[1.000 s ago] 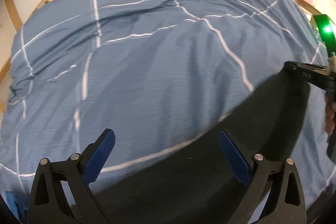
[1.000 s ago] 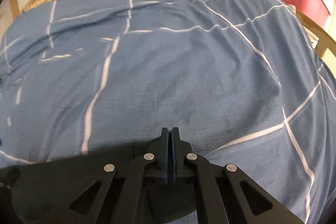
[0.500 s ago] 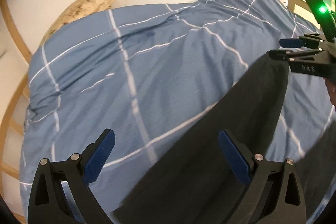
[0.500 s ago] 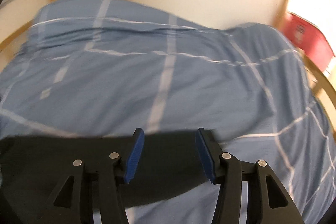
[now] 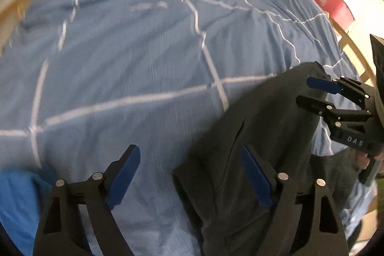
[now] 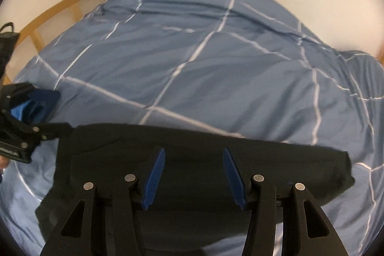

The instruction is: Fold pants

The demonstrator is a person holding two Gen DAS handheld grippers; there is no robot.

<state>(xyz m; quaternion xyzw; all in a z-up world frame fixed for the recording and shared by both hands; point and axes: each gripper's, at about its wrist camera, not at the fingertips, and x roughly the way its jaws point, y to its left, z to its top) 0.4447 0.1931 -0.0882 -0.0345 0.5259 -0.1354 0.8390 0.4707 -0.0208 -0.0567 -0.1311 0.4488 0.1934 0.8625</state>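
In the left wrist view, a bright blue cloth (image 5: pixel 16 198) bunches at the lower left, lying on the blue checked duvet (image 5: pixel 134 59) that fills most of the frame. The left gripper (image 5: pixel 189 174) stands wide at the bottom centre, holding nothing; its right finger overlaps the edge of the dark pants (image 5: pixel 261 140), which run from bottom centre up to the right. At the right edge the right gripper (image 5: pixel 306 91) hovers at the pants' far end, jaws parted and empty.

In the right wrist view, the left gripper shows at the left edge, the pants (image 6: pixel 196 160) lie as a dark band across the lower frame, and the right gripper (image 6: pixel 194 174) is spread wide above them.

With neither gripper gripping, the risk is a shallow pinch: catching only the top layer would drag the fold apart, and the soft duvet could get snagged along with it.
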